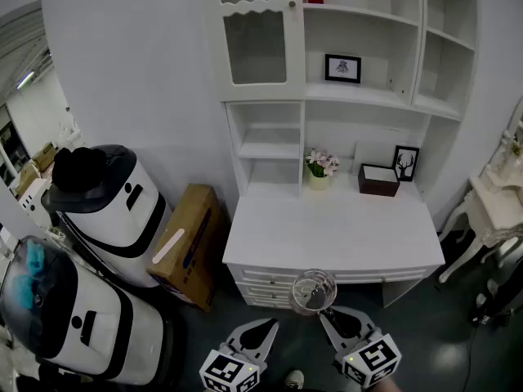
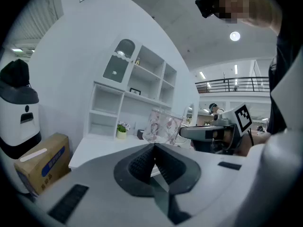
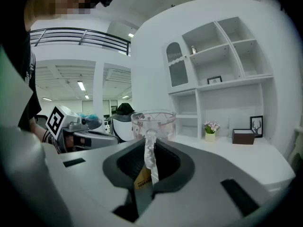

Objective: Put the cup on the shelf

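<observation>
The cup [image 1: 313, 291] is being gripped by its handle in the right tongs [image 3: 150, 150], just before the counter [image 1: 327, 239]; the left tongs [image 2: 154, 150] are being held closed, empty.

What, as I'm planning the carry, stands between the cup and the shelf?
Nothing visible. The cup, shut in the right gripper, hangs before the desk; only its bare top lies between it and the shelf. The flower pot and dark box sit far back.

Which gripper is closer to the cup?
Right. The right gripper clamps the cup by its handle; the left gripper is shut and empty, off to its left, not touching.
</observation>
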Demonstrator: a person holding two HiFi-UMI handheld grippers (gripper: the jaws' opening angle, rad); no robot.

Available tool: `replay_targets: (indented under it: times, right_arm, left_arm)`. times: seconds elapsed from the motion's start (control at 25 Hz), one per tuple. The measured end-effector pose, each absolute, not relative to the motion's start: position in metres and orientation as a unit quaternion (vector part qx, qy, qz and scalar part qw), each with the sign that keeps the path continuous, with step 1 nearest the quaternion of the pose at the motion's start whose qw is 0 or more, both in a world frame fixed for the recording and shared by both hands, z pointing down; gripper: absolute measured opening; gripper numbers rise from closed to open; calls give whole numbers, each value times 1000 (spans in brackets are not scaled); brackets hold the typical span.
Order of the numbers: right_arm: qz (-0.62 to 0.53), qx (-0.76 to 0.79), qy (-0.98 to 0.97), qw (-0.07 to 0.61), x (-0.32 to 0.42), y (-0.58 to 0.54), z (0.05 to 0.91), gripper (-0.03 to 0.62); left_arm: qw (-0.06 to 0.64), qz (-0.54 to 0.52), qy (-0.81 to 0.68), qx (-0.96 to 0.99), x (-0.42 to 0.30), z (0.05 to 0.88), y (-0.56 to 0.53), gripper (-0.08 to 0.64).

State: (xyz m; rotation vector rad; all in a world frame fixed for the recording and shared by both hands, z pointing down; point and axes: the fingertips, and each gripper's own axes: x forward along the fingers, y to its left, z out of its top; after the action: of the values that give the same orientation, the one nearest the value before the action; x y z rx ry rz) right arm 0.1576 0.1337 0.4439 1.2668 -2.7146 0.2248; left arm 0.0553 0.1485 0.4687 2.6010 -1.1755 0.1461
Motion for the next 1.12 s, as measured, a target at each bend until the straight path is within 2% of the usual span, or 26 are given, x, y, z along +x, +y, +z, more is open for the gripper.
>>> replay_targets:
  times: [1.12]
  right_arm:
    - [96, 424, -899, 56, 141, 132, 445, 35]
  left_arm:
    - [144, 56, -408, 900, 39, 468, 156, 5]
